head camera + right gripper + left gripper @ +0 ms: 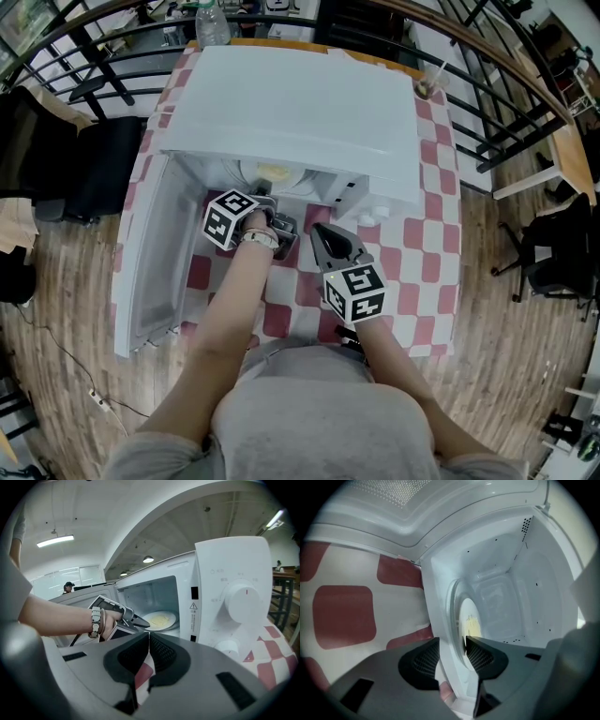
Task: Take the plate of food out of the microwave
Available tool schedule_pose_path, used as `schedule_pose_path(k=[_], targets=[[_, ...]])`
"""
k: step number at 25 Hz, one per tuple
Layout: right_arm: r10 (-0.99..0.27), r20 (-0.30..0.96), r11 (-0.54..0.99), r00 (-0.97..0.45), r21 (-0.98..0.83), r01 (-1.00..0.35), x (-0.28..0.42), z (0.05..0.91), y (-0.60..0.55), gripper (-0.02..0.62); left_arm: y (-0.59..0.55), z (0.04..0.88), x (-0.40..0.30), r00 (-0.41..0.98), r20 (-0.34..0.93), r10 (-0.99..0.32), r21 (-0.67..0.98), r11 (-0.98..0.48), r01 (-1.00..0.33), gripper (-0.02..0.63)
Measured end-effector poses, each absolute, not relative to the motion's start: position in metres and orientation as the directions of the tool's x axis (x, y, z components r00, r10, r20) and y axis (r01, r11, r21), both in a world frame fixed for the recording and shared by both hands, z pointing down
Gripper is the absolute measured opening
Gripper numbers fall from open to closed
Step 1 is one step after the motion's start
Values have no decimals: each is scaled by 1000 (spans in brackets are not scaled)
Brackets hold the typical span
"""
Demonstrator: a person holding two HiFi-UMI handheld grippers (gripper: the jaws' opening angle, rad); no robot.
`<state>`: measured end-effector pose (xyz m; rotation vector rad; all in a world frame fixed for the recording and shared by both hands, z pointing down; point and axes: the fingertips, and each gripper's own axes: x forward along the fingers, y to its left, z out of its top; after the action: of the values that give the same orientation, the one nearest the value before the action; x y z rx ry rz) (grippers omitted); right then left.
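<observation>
Plate [161, 619] of yellow food sits inside the open microwave [291, 103]. The left tool [450, 658] reaches in, its jaws closing around the plate's near rim, likely to draw it out. The right tool [149, 641] waits outside above the worktop [412, 272], clenched on nothing.

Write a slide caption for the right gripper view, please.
Left gripper, fingers closing round the plate of food in the open microwave.
</observation>
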<state>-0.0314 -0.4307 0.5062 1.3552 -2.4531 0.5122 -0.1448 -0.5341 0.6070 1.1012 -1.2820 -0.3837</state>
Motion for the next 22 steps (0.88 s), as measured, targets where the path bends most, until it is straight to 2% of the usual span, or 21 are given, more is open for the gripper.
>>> schedule_pose_path(k=[22], targets=[[-764, 399, 488, -507, -157, -859, -31, 500, -423, 26, -528, 594, -149, 325, 527, -785, 849, 467, -247, 44]])
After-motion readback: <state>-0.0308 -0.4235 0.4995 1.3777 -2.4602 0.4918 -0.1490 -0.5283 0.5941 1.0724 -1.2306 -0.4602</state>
